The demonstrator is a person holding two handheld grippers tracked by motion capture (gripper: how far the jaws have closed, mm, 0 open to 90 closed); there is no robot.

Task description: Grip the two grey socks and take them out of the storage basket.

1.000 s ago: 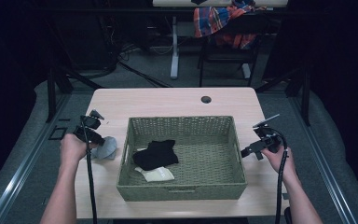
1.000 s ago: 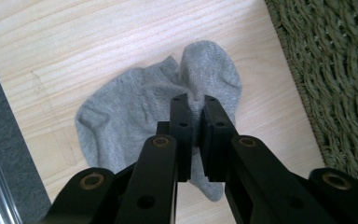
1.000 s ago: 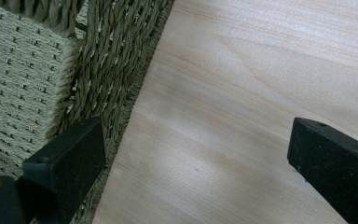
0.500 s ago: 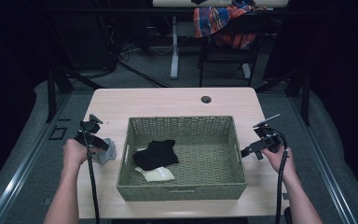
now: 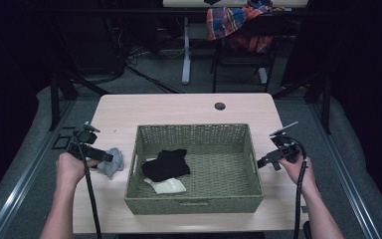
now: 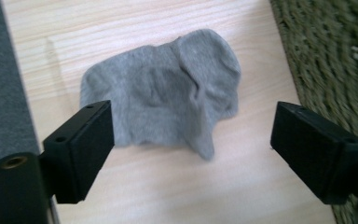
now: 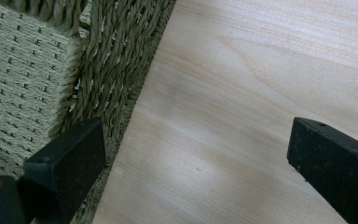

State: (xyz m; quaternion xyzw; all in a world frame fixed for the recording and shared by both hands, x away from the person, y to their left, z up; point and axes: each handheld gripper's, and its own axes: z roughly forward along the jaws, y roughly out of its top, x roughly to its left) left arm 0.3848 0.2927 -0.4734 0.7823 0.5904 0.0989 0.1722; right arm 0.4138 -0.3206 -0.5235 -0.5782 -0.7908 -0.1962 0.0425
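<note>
A crumpled grey sock (image 6: 168,88) lies on the wooden table, left of the woven basket (image 5: 194,132); in the high view the grey sock (image 5: 113,160) sits just past my left gripper (image 5: 105,157). My left gripper (image 6: 191,149) stands open; its jaws have just been opening and nothing is pinched between them, the sock lying free beyond the tips. Inside the basket lie a black sock (image 5: 166,164) and a cream sock (image 5: 170,186). My right gripper (image 5: 263,163) hovers by the basket's right wall, and the right gripper (image 7: 196,158) is open over bare wood.
The table's left edge (image 6: 9,93) runs close beside the grey sock. A round cable hole (image 5: 220,106) sits at the table's far side. A chair with plaid cloth (image 5: 234,22) stands beyond the table.
My left gripper has let go of the grey sock and drawn back toward the table's left edge. The sock now lies on the table. The right hand has stayed still.
</note>
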